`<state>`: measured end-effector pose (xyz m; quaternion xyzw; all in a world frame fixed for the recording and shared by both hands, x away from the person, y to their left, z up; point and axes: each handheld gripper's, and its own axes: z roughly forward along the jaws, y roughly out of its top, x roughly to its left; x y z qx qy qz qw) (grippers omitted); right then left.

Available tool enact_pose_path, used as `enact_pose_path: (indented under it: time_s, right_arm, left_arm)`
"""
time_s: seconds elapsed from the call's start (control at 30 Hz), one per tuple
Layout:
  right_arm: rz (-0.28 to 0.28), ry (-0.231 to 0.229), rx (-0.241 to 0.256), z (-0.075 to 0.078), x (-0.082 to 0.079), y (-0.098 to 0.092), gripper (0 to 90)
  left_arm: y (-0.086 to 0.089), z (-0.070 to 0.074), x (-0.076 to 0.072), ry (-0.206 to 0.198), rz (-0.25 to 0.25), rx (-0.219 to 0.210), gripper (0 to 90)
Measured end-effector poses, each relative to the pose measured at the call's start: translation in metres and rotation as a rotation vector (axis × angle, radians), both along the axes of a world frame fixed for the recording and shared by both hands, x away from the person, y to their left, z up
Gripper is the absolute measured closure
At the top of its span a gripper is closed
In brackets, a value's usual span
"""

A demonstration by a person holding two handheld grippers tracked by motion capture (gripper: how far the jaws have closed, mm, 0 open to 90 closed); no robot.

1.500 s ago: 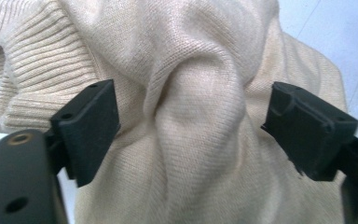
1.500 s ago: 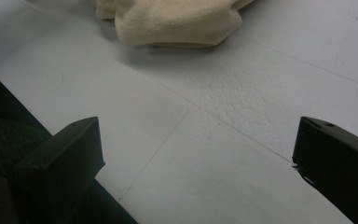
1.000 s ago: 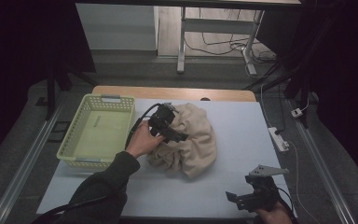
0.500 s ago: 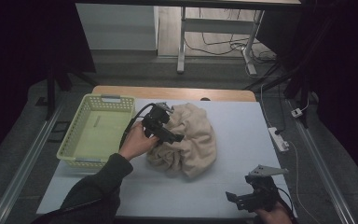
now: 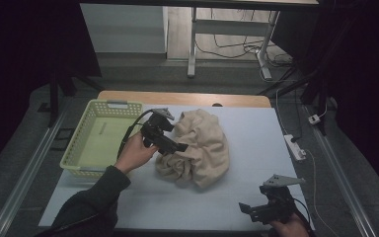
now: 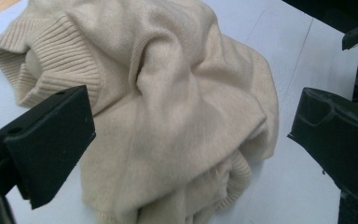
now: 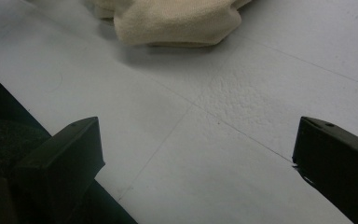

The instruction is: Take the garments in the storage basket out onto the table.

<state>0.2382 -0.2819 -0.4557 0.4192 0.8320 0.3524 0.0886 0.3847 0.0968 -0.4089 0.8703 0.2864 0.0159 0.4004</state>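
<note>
Sweater (image 5: pixel 197 148) lies crumpled mid-table (image 5: pixel 256 133), just right of the basket (image 5: pixel 98 138). Your left gripper (image 5: pixel 170 143) hovers over it, jaws apart; grab one loose fold and the rest may drag. Left gripper view reveals ribbed cuffs. Right gripper (image 5: pixel 256 210) waits near the edge, jaws apart.

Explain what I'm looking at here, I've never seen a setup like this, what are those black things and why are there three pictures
A person sits at a table holding a tool in each hand: a hand-held gripper with two black jaws. One picture comes from a camera above the table; the other two come from cameras riding on each tool, looking out between its jaws. The left hand-held gripper is open, its jaws spread over a crumpled cream sweater without gripping it. The right hand-held gripper is open too, low over bare table near the front edge. A pale yellow basket stands at the left. Nothing is held.
</note>
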Motion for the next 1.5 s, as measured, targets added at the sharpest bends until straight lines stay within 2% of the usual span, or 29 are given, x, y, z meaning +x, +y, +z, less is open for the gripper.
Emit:
enact_pose_path:
  time_s: [0.2, 0.97, 1.13, 1.5]
  right_arm:
    - [0.0, 0.0, -0.001, 0.0, 0.0, 0.0, 1.3]
    - [-0.001, 0.0, -0.007, 0.0, 0.0, 0.001, 1.3]
    - [-0.001, 0.0, -0.009, 0.0, 0.0, 0.001, 1.3]
    - [-0.001, 0.0, -0.012, 0.0, 0.0, 0.001, 1.3]
  left_arm:
    - [0.008, 0.003, -0.01, -0.017, 0.012, -0.01, 0.0]
    - [0.051, -0.003, -0.042, 0.01, 0.064, -0.058, 0.0]
    - [0.062, -0.005, -0.05, 0.015, 0.082, -0.085, 0.0]
    - [0.086, -0.008, -0.07, -0.007, 0.132, -0.087, 0.0]
